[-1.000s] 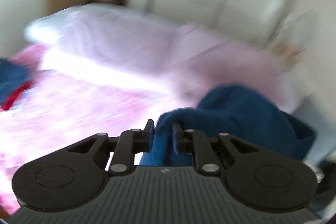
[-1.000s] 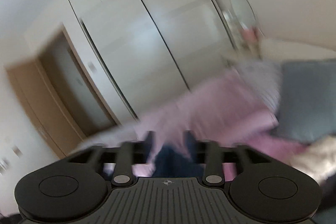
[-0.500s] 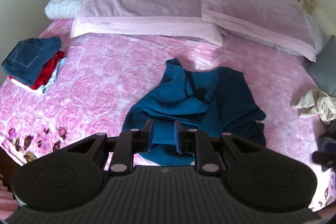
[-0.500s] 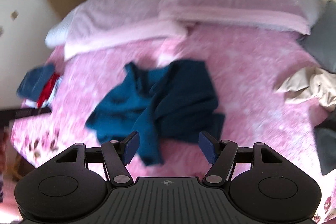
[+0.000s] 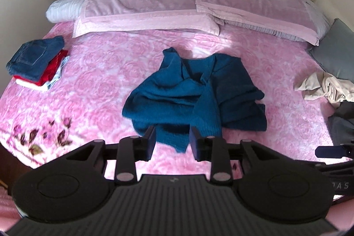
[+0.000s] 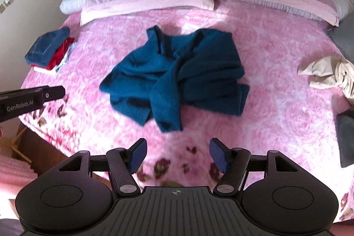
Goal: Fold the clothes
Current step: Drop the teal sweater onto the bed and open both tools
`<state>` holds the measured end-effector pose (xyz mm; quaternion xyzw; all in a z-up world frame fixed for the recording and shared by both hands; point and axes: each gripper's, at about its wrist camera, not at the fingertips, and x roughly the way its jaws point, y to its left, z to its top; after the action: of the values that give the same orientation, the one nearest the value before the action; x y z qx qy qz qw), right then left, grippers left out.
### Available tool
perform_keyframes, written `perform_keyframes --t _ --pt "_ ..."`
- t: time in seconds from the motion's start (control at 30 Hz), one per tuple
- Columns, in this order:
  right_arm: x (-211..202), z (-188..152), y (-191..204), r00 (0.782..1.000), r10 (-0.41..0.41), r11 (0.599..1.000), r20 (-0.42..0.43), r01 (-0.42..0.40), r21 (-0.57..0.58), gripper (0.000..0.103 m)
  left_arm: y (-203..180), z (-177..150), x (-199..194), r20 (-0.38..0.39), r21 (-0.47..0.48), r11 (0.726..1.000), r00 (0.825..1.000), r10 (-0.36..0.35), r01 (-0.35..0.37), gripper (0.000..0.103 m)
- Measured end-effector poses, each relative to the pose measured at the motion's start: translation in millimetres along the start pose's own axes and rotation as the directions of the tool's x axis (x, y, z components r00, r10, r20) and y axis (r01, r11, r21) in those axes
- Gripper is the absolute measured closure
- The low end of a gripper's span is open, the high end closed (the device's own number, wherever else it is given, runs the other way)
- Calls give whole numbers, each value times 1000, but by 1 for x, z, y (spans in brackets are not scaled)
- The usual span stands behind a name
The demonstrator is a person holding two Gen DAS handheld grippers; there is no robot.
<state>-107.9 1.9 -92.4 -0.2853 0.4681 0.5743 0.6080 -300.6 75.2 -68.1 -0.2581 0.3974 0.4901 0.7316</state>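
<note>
The teal knit sweater [image 5: 194, 94] lies crumpled at the centre of the bed [image 5: 106, 72], on the pink rose-pattern cover. One sleeve or hem strip crosses the body diagonally and points toward 6 o'clock; the collar end points toward 12 o'clock. The garment is bunched, not flat and not folded.

Surroundings, from the left wrist view:
- A folded stack [image 5: 37, 63] sits at 9 o'clock, well apart from the sweater: jeans on top, then red and white items.
- A beige garment [image 5: 325, 87] lies loose at 3 o'clock, beside a grey cushion [image 5: 338, 52].
- Two pink pillows [image 5: 143, 1] lie at 12 o'clock.

Hand-held gripper state:
- Left hand-held gripper [image 5: 172, 143]: fingers parted by a moderate gap, holding nothing. The near edge of the sweater shows between them, but no contact can be confirmed.
- Right hand-held gripper [image 6: 178, 155]: fingers spread wide, holding nothing, hovering clear of the sweater at its 6 o'clock side.

Step in hand, as judged: the sweater is the working garment, at the spread-out stage ahead of folding. The next move calls for a pinch on two separate edge points, such as hem corners or shoulders, then a pull apart to lay the body flat with the crossing strip cleared. The knit is thick and soft, so expect it to sag and drag on the textured cover.
</note>
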Motion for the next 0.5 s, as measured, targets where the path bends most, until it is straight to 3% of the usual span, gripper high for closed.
perform_keyframes --t 0.5 --pt "-19 -104 -14 996 34 999 -81 -35 -13 37 -25 -103 -42 -81 -2 997 994 80 -80 71"
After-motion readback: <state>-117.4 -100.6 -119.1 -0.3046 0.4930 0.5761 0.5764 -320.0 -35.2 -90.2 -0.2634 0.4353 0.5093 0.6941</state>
